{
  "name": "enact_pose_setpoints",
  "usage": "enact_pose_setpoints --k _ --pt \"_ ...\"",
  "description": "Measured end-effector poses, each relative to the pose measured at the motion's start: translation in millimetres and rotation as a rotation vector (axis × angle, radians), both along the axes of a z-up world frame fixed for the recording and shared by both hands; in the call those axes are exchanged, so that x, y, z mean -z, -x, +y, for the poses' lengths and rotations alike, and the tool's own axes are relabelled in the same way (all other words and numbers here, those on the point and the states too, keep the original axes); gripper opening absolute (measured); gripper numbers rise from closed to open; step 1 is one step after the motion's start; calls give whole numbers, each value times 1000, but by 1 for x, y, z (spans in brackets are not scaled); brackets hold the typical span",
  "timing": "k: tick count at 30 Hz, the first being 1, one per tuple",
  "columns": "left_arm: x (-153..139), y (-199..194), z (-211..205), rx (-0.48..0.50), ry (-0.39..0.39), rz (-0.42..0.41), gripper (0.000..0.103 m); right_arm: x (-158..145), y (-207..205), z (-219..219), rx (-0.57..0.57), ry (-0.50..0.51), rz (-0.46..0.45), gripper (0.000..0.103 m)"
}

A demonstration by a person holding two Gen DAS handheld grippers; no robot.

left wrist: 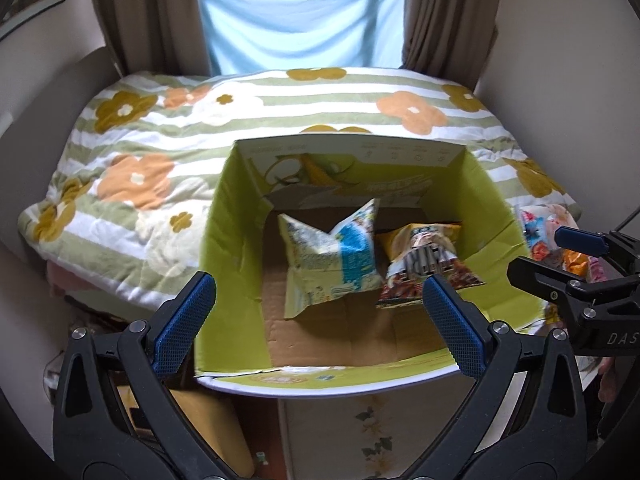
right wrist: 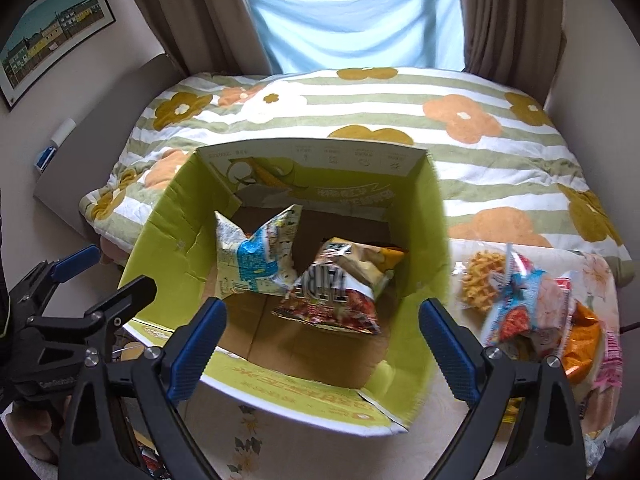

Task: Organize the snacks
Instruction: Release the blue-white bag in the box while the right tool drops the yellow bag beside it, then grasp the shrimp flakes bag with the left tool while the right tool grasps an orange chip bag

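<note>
An open green cardboard box (left wrist: pixel 228 216) (right wrist: pixel 168 240) stands on a floral-cloth table in front of a bed. Inside lie a white-and-blue snack bag (left wrist: pixel 332 256) (right wrist: pixel 252 256) and a yellow-and-red snack bag (left wrist: pixel 424 264) (right wrist: pixel 344 292). My left gripper (left wrist: pixel 316 316) is open and empty above the box's near edge. My right gripper (right wrist: pixel 320 344) is open and empty above the box's near right side; it also shows in the left wrist view (left wrist: pixel 556 256). A pile of loose snack bags (right wrist: pixel 532 308) (left wrist: pixel 548 232) lies to the right of the box.
A bed with a striped flower quilt (left wrist: pixel 280 112) (right wrist: pixel 360 112) fills the space behind the box. Brown curtains and a blue cloth hang at the window. A framed picture (right wrist: pixel 52 40) hangs on the left wall. The left gripper shows at the left of the right wrist view (right wrist: pixel 96 276).
</note>
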State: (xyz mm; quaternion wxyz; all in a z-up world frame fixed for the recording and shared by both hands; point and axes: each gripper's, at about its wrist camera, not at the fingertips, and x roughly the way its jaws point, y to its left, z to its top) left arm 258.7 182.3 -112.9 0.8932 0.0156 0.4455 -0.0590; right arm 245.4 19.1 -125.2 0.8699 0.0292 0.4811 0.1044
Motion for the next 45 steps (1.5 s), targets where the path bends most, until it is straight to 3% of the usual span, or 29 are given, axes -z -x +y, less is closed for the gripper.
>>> enact_pose_setpoints --k 6,9,12,21,25,31,41,45 --pt "-15 2 -45 64 12 -25 102 -27 25 -53 95 40 -60 96" --pt "-22 4 -75 119 54 -39 102 -33 34 -88 144 30 -61 96" --pt "-28 8 -110 163 79 -51 102 -36 47 -126 193 50 -76 96" --pt "-26 12 -235 238 42 -48 102 -23 70 -226 255 35 -34 96" --pt "-9 2 -278 226 10 -7 102 -10 73 -257 253 -5 -2 96" --pt "30 -24 -320 244 -31 123 102 17 63 -287 221 -49 66 96" --pt "99 -69 -361 313 -50 338 102 74 38 -293 254 -164 186 96" --pt "117 -78 -368 320 -68 375 102 87 31 -290 265 -200 217 96"
